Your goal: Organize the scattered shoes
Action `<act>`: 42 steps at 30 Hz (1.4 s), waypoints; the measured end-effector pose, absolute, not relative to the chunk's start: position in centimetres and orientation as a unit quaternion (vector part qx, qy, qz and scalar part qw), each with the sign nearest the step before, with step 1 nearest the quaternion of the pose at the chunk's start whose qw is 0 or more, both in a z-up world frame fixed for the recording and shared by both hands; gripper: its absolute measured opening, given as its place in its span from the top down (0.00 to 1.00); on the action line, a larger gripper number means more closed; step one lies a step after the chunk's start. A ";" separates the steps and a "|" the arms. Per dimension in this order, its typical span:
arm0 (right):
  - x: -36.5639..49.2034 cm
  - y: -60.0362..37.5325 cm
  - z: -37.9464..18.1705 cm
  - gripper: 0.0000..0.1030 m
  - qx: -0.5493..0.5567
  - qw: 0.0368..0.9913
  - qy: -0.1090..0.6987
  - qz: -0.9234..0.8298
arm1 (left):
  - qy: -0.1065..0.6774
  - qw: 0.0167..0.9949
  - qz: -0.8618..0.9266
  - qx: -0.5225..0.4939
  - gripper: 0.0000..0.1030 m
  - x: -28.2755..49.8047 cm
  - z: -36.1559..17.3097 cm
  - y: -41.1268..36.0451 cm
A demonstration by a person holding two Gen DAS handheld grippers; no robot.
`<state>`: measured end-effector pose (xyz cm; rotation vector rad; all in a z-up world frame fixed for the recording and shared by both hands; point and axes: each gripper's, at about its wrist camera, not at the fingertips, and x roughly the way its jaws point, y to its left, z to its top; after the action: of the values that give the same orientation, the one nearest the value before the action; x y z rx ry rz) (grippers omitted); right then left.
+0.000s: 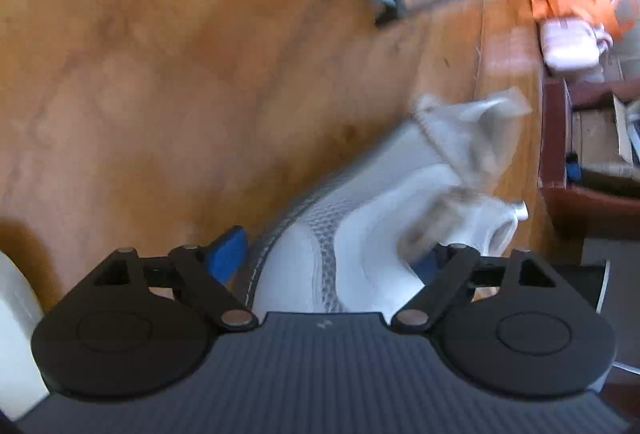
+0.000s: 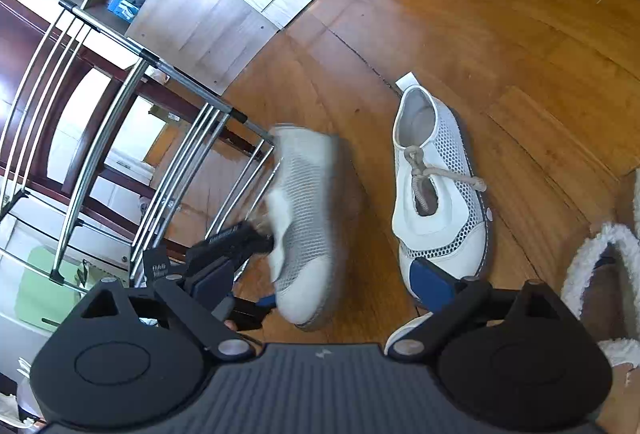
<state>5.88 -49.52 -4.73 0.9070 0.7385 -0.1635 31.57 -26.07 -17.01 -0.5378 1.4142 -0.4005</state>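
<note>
Left tongs [image 1: 332, 258] clamped on white mesh shoe [image 1: 360, 234], carried above floor beside metal rack [image 2: 120, 138]. Right tongs [image 2: 328, 286] spread wide, nothing held; second shoe [image 2: 436, 190] flat on floor. Risk: blurred shoe judged swinging, slip from grip or knock against rack rails.

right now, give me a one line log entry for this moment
left gripper: shut on white mesh shoe, near metal shoe rack | right gripper: open, empty | second white shoe: on wooden floor

light: bright daylight, glare on floor [image 2: 500, 34] | blur: carried shoe [image 2: 304, 218] motion-smeared in both views | edges: strong fisheye bending | shadows: soft
</note>
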 end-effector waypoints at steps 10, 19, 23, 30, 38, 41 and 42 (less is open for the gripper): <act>13.8 -52.5 -10.5 0.05 0.294 0.821 0.466 -0.150 | 0.604 0.751 -0.208 -0.167 0.03 29.3 -12.7 -19.9; 18.7 -54.2 -15.1 0.21 0.278 0.804 0.483 -0.208 | 0.587 0.769 -0.201 -0.157 0.02 26.4 -11.9 -16.8; 19.1 -54.2 -16.9 0.24 0.239 0.843 0.453 -0.166 | 0.578 0.771 -0.215 -0.161 0.02 24.1 -10.5 -15.3; 17.7 -52.8 -14.1 0.49 0.178 0.878 0.441 -0.058 | 0.557 0.785 -0.231 -0.138 0.02 19.3 -6.9 -13.5; 5.0 -48.4 -3.3 0.03 0.345 0.854 0.387 -0.047 | 0.515 0.828 -0.216 -0.056 0.01 11.4 -0.9 -10.3; 0.9 -45.5 0.0 0.00 0.314 0.867 0.386 -0.014 | 0.482 0.852 -0.199 -0.048 0.01 7.2 1.3 -7.3; -1.2 -44.1 1.3 0.00 0.299 0.872 0.388 -0.014 | 0.474 0.859 -0.190 -0.045 0.01 6.0 1.8 -6.4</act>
<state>-1.22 -44.15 1.32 0.6247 0.8101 -0.0287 6.04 -6.37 1.85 -0.0935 0.9954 -0.3980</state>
